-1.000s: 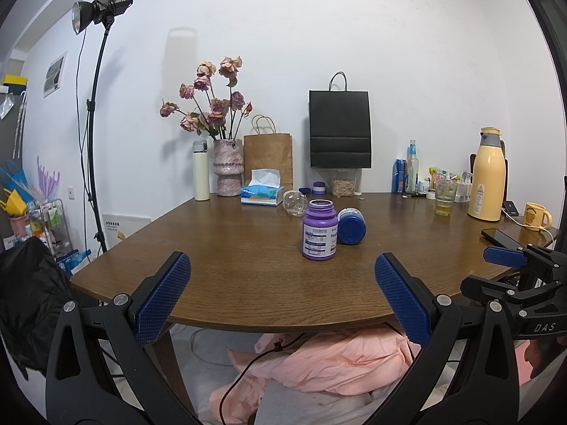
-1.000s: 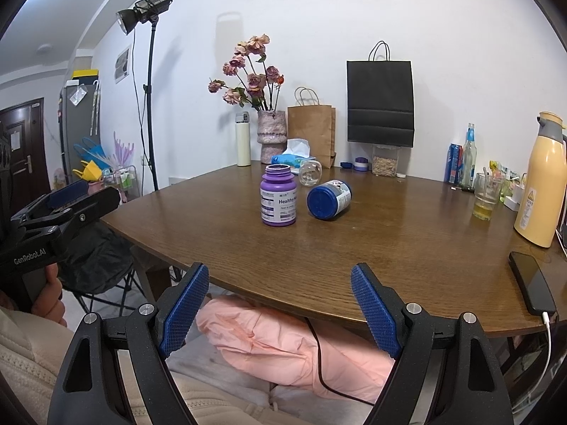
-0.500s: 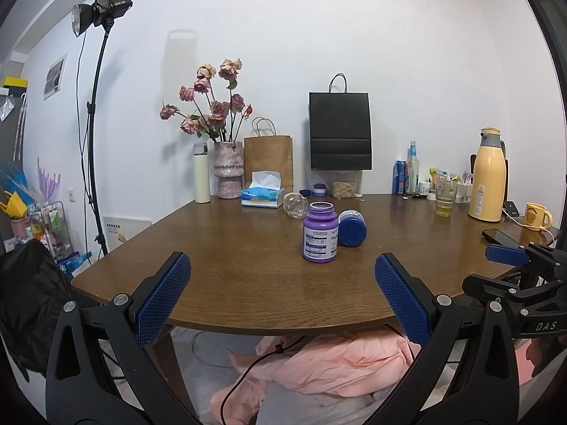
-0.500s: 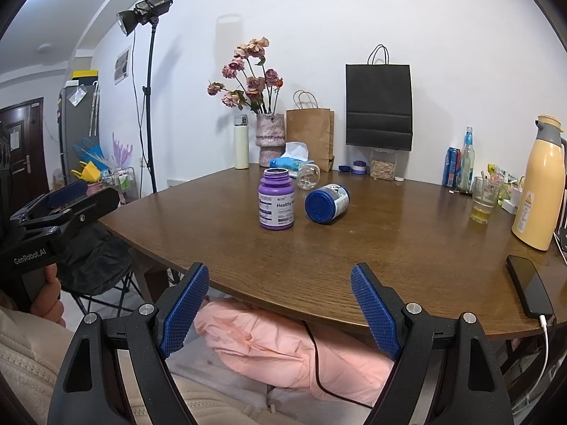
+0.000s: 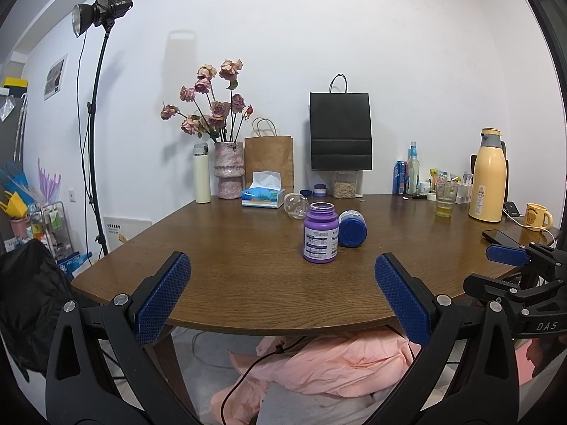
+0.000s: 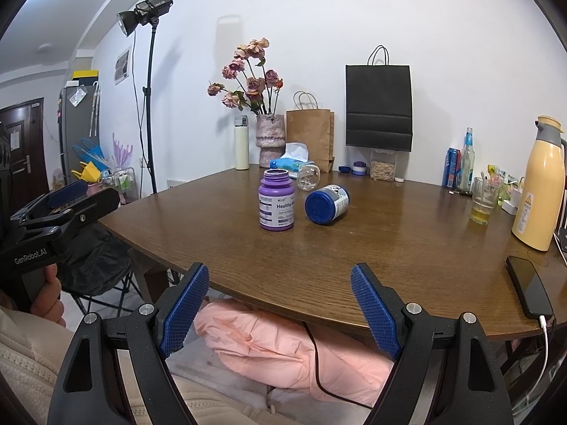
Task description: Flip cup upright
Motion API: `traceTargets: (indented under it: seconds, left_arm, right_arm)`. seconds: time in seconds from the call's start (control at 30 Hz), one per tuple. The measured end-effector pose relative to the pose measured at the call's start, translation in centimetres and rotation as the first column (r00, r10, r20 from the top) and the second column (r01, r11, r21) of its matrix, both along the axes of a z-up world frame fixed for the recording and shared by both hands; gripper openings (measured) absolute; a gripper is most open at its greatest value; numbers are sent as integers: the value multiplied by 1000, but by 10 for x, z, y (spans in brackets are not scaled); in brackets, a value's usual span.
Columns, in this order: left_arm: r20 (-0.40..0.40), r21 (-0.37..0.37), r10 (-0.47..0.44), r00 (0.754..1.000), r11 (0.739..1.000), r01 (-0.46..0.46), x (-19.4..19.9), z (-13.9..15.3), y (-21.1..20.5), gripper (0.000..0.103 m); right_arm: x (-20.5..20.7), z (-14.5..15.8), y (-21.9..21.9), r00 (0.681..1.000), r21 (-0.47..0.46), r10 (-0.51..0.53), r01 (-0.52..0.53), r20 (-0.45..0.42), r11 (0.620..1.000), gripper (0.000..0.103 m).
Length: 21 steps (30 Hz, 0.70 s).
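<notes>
Approach stage: both the left gripper (image 5: 280, 299) and right gripper (image 6: 280, 306) are wide open and empty, while the clear cup (image 6: 307, 176) lies tipped far ahead, behind the purple bottle (image 6: 276, 200); next, reach past it and grasp the cup.

even, bright indoor light; both views sharp. soft shadow of the black bag (image 5: 341, 131) on the white wall (image 5: 407, 53). mild sheen on the table (image 6: 407, 233). strong fisheye curvature, dark vignette at corners.
</notes>
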<state>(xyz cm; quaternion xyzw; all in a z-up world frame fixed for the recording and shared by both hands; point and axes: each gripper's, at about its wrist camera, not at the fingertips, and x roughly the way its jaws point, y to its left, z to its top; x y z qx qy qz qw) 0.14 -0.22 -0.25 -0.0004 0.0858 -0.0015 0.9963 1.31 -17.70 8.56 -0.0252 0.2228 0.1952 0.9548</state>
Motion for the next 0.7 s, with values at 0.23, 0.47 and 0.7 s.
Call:
traceTargets:
  seconds: [0.23, 0.47, 0.7]
  left_arm:
    - [0, 0, 0, 1000, 1000, 0, 1, 2, 1, 103]
    - [8, 17, -26, 1000, 1000, 26, 8, 3, 0, 103]
    - [-61, -35, -98, 993, 995, 96, 88, 29, 5, 103]
  right_arm:
    - [0, -1, 0, 1000, 0, -1, 1, -1, 1000, 87]
    - [4, 2, -1, 1000, 10, 2, -2, 8, 1000, 87]
    - [84, 16, -9, 999, 67, -12, 15, -49, 998, 87]
